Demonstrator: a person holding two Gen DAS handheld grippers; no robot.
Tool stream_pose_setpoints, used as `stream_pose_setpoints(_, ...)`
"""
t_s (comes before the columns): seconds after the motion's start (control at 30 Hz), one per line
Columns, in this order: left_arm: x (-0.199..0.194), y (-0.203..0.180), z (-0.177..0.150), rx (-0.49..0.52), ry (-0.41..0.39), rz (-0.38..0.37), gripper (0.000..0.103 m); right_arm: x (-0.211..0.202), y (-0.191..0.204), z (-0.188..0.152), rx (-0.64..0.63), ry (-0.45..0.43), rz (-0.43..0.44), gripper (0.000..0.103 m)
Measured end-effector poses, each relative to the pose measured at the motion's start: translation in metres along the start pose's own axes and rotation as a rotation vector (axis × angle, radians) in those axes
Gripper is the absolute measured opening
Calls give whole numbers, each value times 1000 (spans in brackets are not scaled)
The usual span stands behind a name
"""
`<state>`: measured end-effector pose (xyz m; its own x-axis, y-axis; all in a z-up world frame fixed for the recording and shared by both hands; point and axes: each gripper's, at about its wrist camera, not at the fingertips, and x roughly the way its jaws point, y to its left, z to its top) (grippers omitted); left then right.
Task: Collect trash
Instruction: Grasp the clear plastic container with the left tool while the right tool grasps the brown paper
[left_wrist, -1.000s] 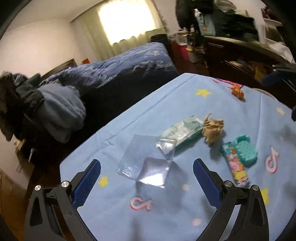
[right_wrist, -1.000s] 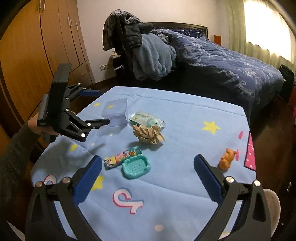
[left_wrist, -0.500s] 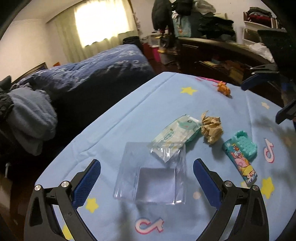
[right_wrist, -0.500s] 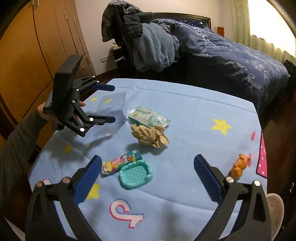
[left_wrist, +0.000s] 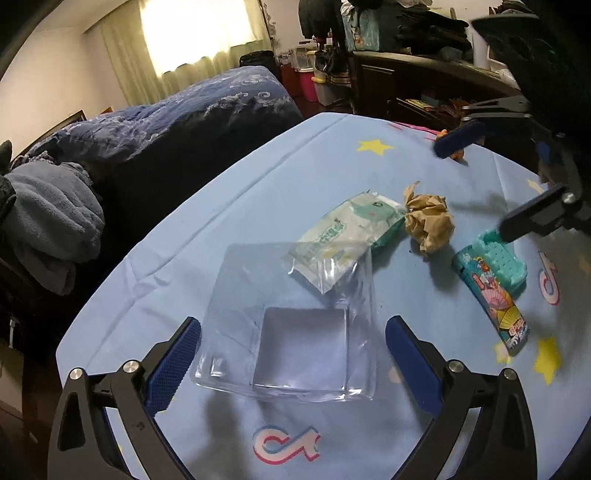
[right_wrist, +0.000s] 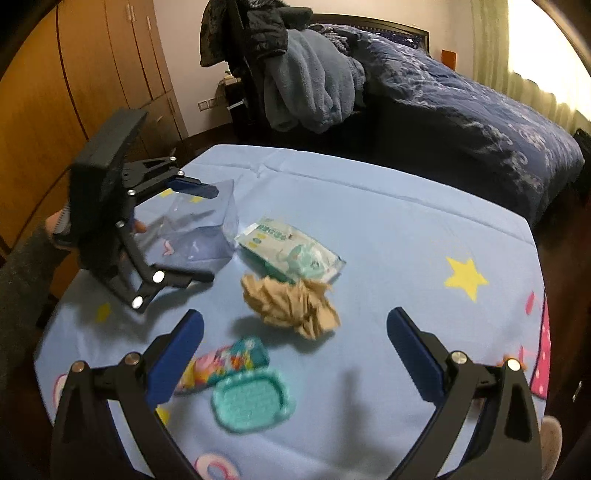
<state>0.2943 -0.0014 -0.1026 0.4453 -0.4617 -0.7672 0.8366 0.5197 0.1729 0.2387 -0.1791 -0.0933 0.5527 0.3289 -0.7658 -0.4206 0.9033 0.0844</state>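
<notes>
Left gripper (left_wrist: 293, 345) wide open, straddling clear square plastic box (left_wrist: 295, 321); right gripper (right_wrist: 295, 347) wide open, empty, crumpled brown paper ball (right_wrist: 290, 306) ahead between its fingers.

We are looking at a bench (left_wrist: 229, 206) draped in a light blue cloth printed with yellow stars. Beyond its far edge a bed (right_wrist: 480, 107) is lying under a dark navy patterned cover. A grey-blue fleece blanket (right_wrist: 314, 92) is hanging in a heap beside the bed, with a dark jacket (right_wrist: 251, 22) slumping above it. Wooden wardrobe doors (right_wrist: 74, 92) are standing along one wall. Daylight is glowing through pale curtains (left_wrist: 192, 48). A dark, cluttered shelf unit (left_wrist: 406, 74) is standing near the bench.
</notes>
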Motion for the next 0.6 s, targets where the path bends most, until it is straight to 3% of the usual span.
stream_pose_setpoints(0.1, 1, 1, 0, -4, 6, 11, 96, 21, 1, 7, -5, 41, -7, 83)
stream_pose_setpoints(0.27, 2, 6, 1, -18, 11, 25, 96, 40, -4, 13, 30, 75, 14, 79)
stream_pose_setpoints(0.3, 2, 7, 1, -19, 12, 25, 93, 43, -5, 13, 41, 85, 30, 68)
stream_pose_setpoints(0.33, 2, 8, 1, -19, 9, 24, 90, 46, -7, 14, 55, 96, 40, 44)
stream_pose_setpoints(0.4, 2, 10, 3, -26, 2, 36, 70, 48, -11, 15, 63, 100, 30, 32)
stream_pose_setpoints(0.47, 2, 12, 3, -30, 0, 45, 61, 47, -13, 15, 75, 106, 48, 30)
stream_pose_setpoints(0.6, 1, 11, 3, -24, 1, 49, 57, 45, -14, 12, 81, 102, 67, 27)
